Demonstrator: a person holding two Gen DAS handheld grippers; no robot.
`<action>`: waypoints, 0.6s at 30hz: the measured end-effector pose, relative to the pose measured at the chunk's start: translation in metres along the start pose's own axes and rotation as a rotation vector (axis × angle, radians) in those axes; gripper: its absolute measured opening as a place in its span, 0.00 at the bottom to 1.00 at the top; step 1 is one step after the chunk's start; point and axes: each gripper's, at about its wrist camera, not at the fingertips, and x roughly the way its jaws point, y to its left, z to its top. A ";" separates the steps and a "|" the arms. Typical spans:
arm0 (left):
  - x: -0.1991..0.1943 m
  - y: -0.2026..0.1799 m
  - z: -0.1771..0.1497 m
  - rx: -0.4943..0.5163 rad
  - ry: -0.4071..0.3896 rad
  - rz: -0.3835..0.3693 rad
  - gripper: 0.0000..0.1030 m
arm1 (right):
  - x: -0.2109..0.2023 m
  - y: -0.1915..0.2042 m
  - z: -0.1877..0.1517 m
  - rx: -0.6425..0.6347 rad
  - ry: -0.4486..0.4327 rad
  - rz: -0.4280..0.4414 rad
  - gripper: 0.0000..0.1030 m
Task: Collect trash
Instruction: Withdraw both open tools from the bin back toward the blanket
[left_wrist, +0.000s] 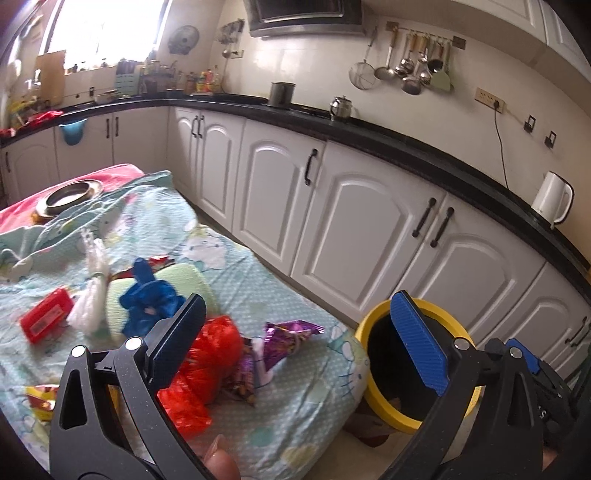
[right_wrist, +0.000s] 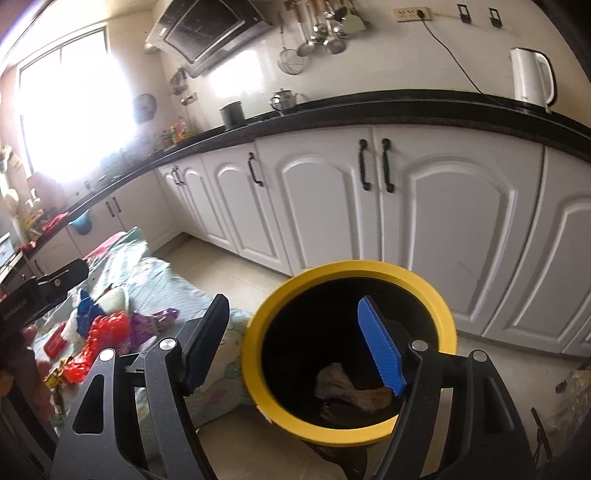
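Above the yellow-rimmed bin (right_wrist: 349, 354) my right tool (right_wrist: 291, 347) hung wide open, empty; left of the bin, my left tool (left_wrist: 299, 336) gaped empty over red wrapper (left_wrist: 210, 350).

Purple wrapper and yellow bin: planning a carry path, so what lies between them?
Only the cloth-covered table edge between purple wrapper and yellow bin, per left wrist view.

Daylight floods in from the window (right_wrist: 70, 107); glare there blows out to white and washes the wall beside it; fisheye bends the counter (left_wrist: 406, 147); corners go dark; litter below the window is slightly blurred.
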 end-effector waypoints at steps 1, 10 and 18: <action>-0.002 0.004 0.001 -0.004 -0.004 0.005 0.89 | 0.000 0.003 0.000 -0.009 0.000 0.007 0.68; -0.016 0.031 0.001 -0.029 -0.030 0.057 0.89 | -0.007 0.036 -0.004 -0.075 -0.003 0.068 0.69; -0.024 0.060 0.002 -0.068 -0.044 0.105 0.89 | -0.012 0.072 -0.010 -0.152 -0.002 0.130 0.70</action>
